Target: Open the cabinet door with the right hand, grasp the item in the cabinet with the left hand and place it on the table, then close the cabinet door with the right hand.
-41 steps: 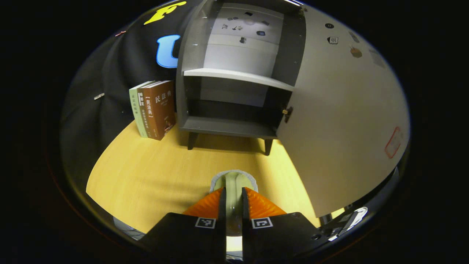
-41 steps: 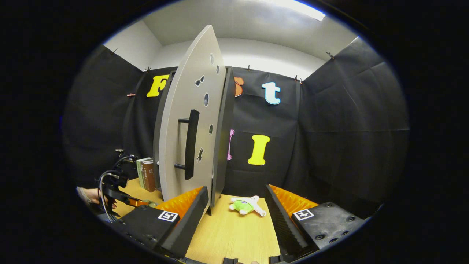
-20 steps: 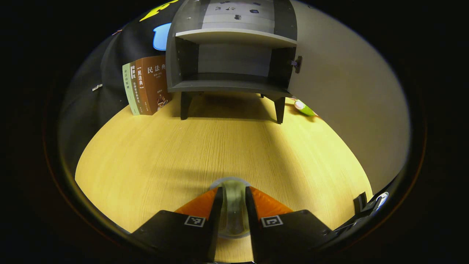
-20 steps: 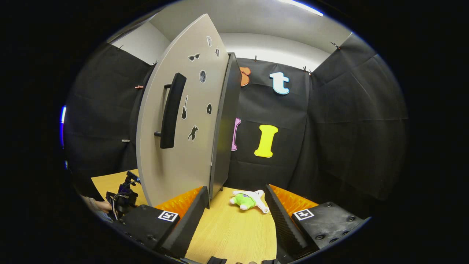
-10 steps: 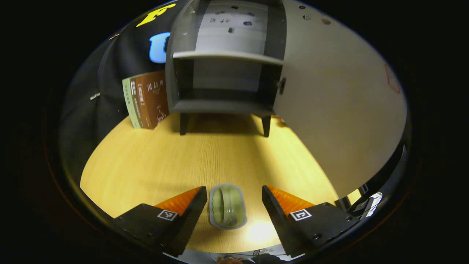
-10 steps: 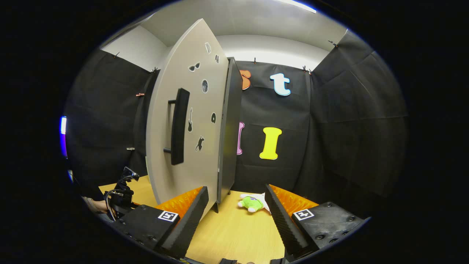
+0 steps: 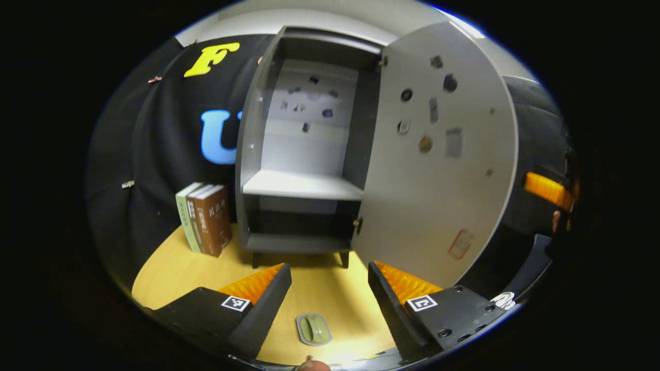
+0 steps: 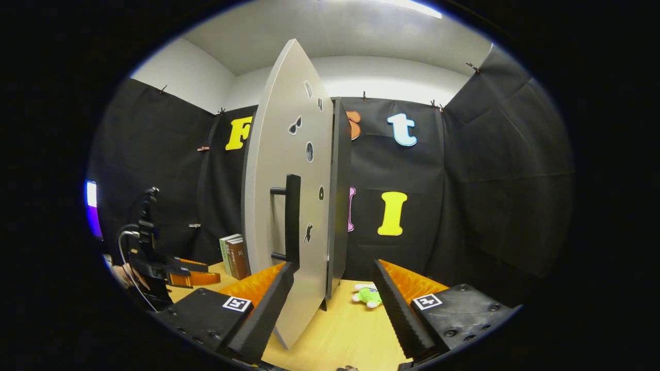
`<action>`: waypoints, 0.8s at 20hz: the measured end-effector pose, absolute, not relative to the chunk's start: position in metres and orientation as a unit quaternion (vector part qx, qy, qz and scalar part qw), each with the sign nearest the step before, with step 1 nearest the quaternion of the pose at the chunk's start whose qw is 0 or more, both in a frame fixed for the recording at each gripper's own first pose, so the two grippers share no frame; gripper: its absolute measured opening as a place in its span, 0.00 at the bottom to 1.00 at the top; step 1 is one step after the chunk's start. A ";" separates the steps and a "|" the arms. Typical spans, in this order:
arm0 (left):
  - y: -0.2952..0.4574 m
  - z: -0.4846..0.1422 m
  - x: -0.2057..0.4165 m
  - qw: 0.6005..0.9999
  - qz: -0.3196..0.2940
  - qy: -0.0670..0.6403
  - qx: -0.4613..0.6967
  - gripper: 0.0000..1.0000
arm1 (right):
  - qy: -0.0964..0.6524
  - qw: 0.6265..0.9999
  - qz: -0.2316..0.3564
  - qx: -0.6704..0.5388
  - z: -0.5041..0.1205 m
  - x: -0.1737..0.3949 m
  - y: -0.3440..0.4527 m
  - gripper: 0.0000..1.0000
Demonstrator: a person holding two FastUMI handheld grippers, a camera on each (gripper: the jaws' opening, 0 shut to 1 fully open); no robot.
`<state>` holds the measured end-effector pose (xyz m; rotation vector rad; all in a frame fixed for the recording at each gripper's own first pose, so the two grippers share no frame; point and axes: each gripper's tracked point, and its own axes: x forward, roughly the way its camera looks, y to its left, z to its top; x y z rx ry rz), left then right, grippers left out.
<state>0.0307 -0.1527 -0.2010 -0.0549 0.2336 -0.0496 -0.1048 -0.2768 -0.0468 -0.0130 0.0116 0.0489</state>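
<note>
A small green oval item (image 7: 313, 330) with a grey rim lies on the wooden table (image 7: 170, 273), just in front of my left gripper (image 7: 330, 288). That gripper hangs above it, open, holding nothing. Behind stands the grey cabinet (image 7: 301, 185), its shelves bare and its door (image 7: 438, 170) swung out to the right. In the right gripper view the door (image 8: 289, 206) is nearly edge-on, its black handle (image 8: 292, 221) just above my open right gripper (image 8: 332, 288). My left gripper (image 8: 198, 273) is at the left there, held by a hand.
Three books (image 7: 203, 219) stand left of the cabinet, also books (image 8: 234, 256) in the right gripper view. A green and white plush toy (image 8: 367, 296) lies on the table behind the door. Black cloth walls close in all around.
My left gripper lowered the green item to the table, opened and let it go, then lifted and drew back. The right gripper shifted so the door now looks more edge-on.
</note>
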 end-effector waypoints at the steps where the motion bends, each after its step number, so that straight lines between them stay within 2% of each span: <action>1: -0.150 -0.187 0.024 0.994 -0.028 0.110 -0.007 0.95 | -0.001 1.000 0.026 -0.005 -0.041 -0.105 -0.271 0.98; 2: -0.147 -0.170 0.019 0.994 -0.029 0.100 0.013 0.92 | -0.011 0.999 0.030 -0.001 -0.033 -0.104 -0.265 0.98; 3: -0.148 -0.158 0.016 0.995 -0.029 0.090 0.022 0.95 | -0.015 0.999 0.036 0.004 -0.030 -0.100 -0.260 0.98; 4: -0.149 -0.147 0.014 0.996 -0.032 0.082 0.022 0.92 | -0.013 0.999 0.041 0.006 -0.031 -0.096 -0.257 0.98; 8: -0.148 -0.109 0.012 0.998 -0.026 0.055 0.010 0.95 | -0.005 0.998 0.055 -0.001 -0.034 -0.078 -0.258 0.98; 9: -0.146 -0.103 0.014 0.999 -0.019 0.049 0.009 0.92 | -0.003 0.998 0.066 0.003 -0.037 -0.071 -0.255 0.98; 12: -0.146 -0.085 0.020 1.000 -0.005 0.026 -0.003 0.95 | 0.001 0.995 0.096 0.000 -0.040 -0.054 -0.250 0.98; 15: -0.139 -0.086 0.026 0.999 0.021 0.029 -0.012 0.92 | 0.008 0.989 0.145 0.004 -0.047 -0.046 -0.229 0.98; 16: -0.138 -0.086 0.027 0.999 0.029 0.031 -0.011 0.95 | 0.010 0.988 0.156 0.013 -0.048 -0.046 -0.229 0.95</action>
